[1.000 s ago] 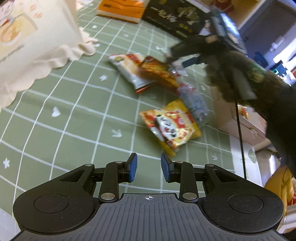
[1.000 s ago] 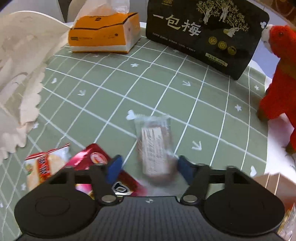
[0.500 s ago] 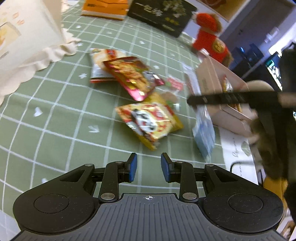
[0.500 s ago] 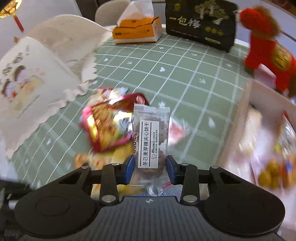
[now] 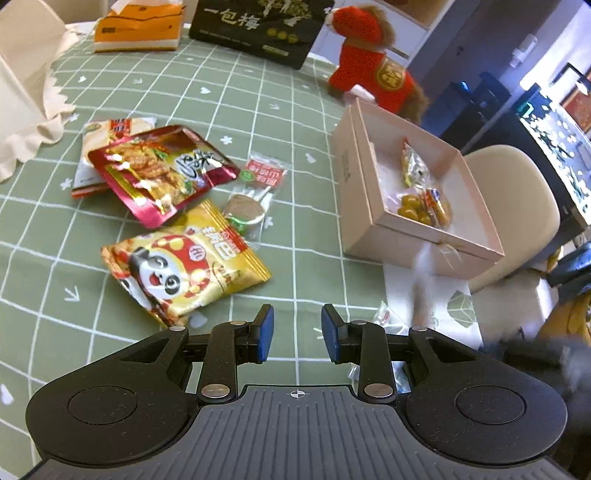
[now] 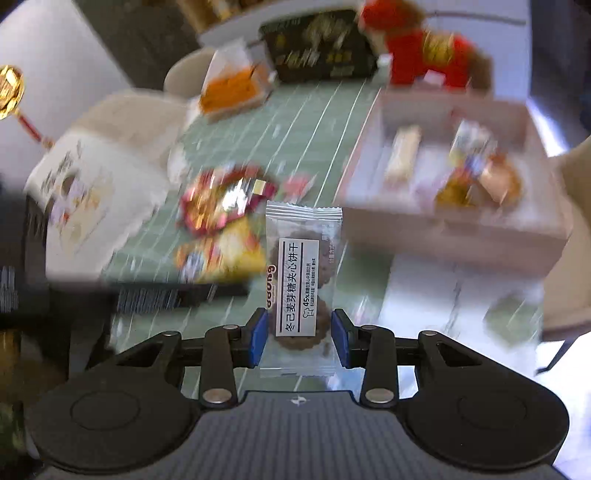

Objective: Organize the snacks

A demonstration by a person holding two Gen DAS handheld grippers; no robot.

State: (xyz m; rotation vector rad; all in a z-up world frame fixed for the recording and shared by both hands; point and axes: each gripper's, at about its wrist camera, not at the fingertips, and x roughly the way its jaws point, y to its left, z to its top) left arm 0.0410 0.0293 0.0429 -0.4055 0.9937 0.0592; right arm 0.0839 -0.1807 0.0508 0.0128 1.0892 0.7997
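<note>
blue pads of my right gripper (image 6: 298, 338) flanked a clear-wrapped biscuit packet (image 6: 301, 280), both pressing its lower sides, the jaws just easing open as the packet stood upright between them, white label facing me. everything beyond it in that view was smeared, so i could only say the packet seemed to hang above the table edge, with the open pink box (image 6: 373, 147) ahead and to the right.

my left gripper (image 5: 294, 338) held nothing; its blue pads stood a little apart over the green checked tablecloth (image 5: 258, 96), with bare cloth showing through the gap. just beside its right finger lay some small clear wrappers (image 5: 386, 316), partly hidden by the gripper.

next out, to the left, lay a yellow panda snack bag (image 5: 184, 269), flat on the cloth. touching its far edge was a clear packet with a round brown cake (image 5: 245, 208), and beyond that a small red-labelled packet (image 5: 266, 173). a shiny red pouch (image 5: 162, 171) overlapped the panda bag's far corner and lay on top of a white rice-cracker bag (image 5: 107, 129).

to the right the pink box (image 5: 347, 166) sat at the table's edge with a few small wrapped snacks (image 5: 421, 192) inside. farther back stood a red plush toy (image 5: 373, 66), a black gift box (image 5: 258, 26) and an orange tissue box (image 5: 136, 29), with a cream frilled bag (image 5: 26, 92) at far left.
</note>
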